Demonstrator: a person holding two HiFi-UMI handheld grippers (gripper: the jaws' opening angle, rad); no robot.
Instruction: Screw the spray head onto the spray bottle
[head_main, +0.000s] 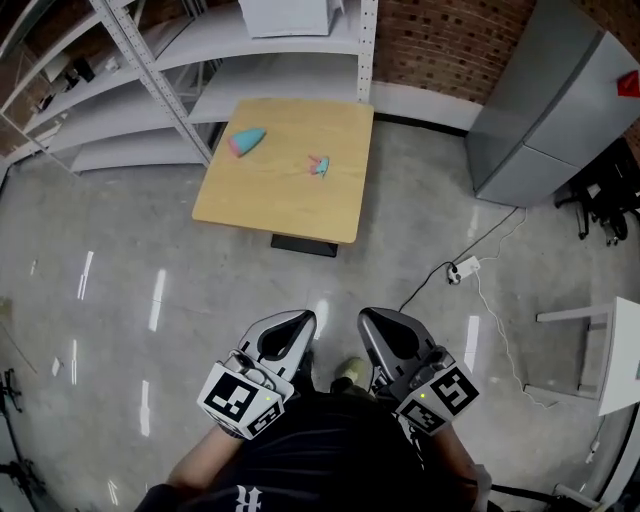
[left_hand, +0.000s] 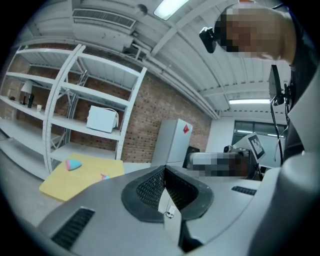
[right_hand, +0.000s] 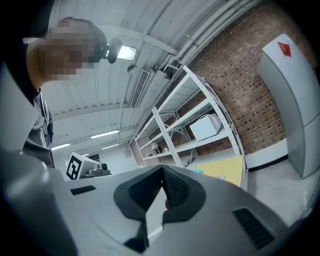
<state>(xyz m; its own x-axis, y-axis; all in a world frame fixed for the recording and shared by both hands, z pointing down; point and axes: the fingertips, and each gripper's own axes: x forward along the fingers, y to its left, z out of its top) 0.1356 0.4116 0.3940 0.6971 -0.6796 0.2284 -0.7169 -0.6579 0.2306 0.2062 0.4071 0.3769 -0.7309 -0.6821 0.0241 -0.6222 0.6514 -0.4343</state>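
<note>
**Glossy concrete floor (head_main: 120, 260), tongs shut and empty, parts waiting on a table ahead**

Close to the person's dark shirt, the left tongs (head_main: 298, 322) and the right tongs (head_main: 375, 320) are held side by side at waist height, tips pointing forward over the floor. Each has a black-and-white marker cube at its back end. The left gripper view shows its ribbed black pads (left_hand: 150, 187) pressed together with nothing between them. The right gripper view shows the same: pads (right_hand: 175, 187) meeting, nothing held. Neither pair touches anything.

Past the tips the grey floor shines with streaks of ceiling light. Off to the right a white power strip (head_main: 462, 268) lies on it with its cable trailing.

Well ahead stands a square wooden table (head_main: 290, 200). The spray bottle (head_main: 246, 141), teal with a pink end, lies on its side toward the table's far left. The small spray head (head_main: 318, 166) lies apart from it, nearer the middle.

Behind the table run white metal shelves (head_main: 200, 60) with a white box (head_main: 285, 15) on one level. A brick wall (head_main: 450, 40) stands behind, and a tall grey cabinet (head_main: 555, 110) stands at the right.
</note>
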